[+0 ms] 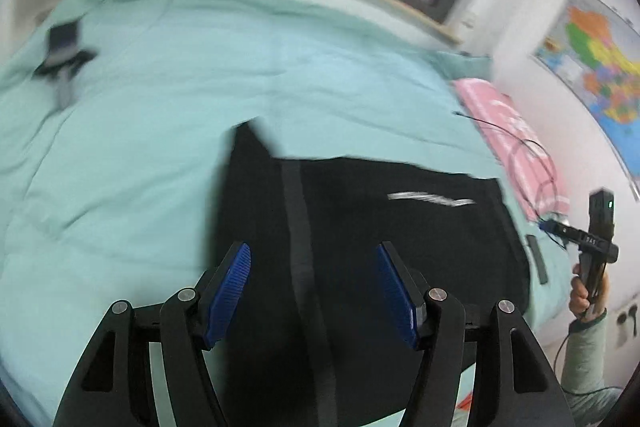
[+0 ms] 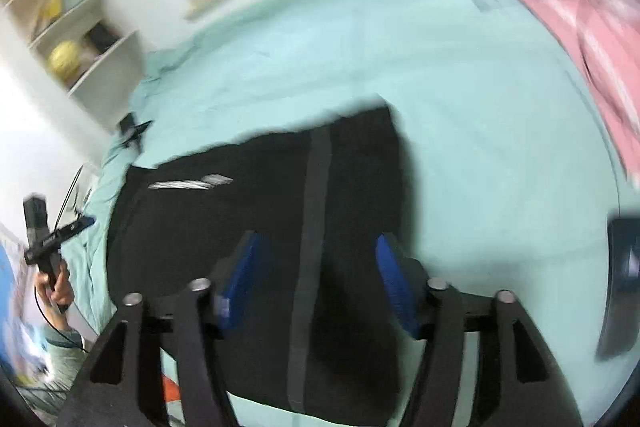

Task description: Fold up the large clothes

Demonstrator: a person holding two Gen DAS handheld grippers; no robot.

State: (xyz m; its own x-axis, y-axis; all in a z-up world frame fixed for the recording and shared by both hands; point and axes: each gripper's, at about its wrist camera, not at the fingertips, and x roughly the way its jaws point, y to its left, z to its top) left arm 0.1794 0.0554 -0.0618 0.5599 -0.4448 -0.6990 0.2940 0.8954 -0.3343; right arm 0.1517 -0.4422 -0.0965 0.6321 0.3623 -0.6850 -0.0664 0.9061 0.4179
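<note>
A black garment with a grey stripe and a white logo lies folded on the mint-green bed. My left gripper is open above its near edge, blue pads on either side of the stripe, holding nothing. In the right wrist view the same garment lies under my right gripper, which is open and empty over the stripe. The right gripper also shows held in a hand at the left wrist view's right edge; the left gripper shows at the right wrist view's left edge.
A pink folded cloth lies on the bed's right side with a black cable over it. A small dark device sits at the far left of the bed. A window, a wall map and white shelves surround the bed.
</note>
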